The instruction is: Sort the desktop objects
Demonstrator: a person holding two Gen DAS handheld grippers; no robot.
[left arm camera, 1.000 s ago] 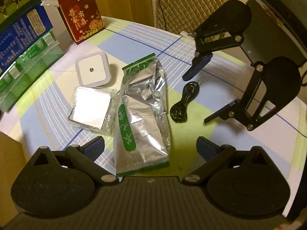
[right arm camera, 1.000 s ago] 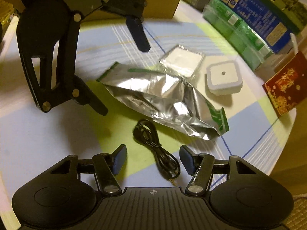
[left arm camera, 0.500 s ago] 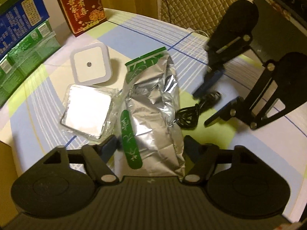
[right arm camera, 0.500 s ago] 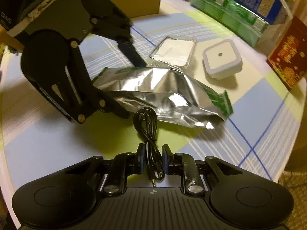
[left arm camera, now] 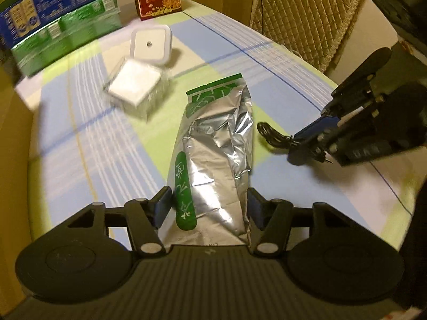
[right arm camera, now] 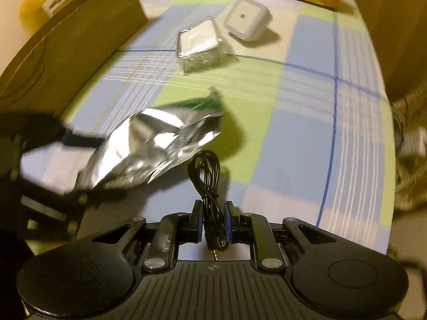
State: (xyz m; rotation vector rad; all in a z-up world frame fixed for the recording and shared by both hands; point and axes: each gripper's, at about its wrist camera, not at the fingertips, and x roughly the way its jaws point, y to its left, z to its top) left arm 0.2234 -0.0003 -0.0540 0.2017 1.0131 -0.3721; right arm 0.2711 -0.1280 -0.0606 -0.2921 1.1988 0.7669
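both grippers now closed onto items since second ago: my right gripper (right arm camera: 212, 222) pinches coiled black cable (right arm camera: 206, 172), lifted, jack hanging at pads; my left gripper (left arm camera: 209, 208), jaws just narrowing, squeezes near end of foil tea bag (left arm camera: 213, 157), bag raised off table (left arm camera: 291, 80) mid-cloth. means two items picked, ready for sorting. white square gadget (left arm camera: 150, 44) and wrapped white pad (left arm camera: 134, 86) remain toward far edge. open room: right half of table bare; cardboard box (right arm camera: 66, 45) along left edge.
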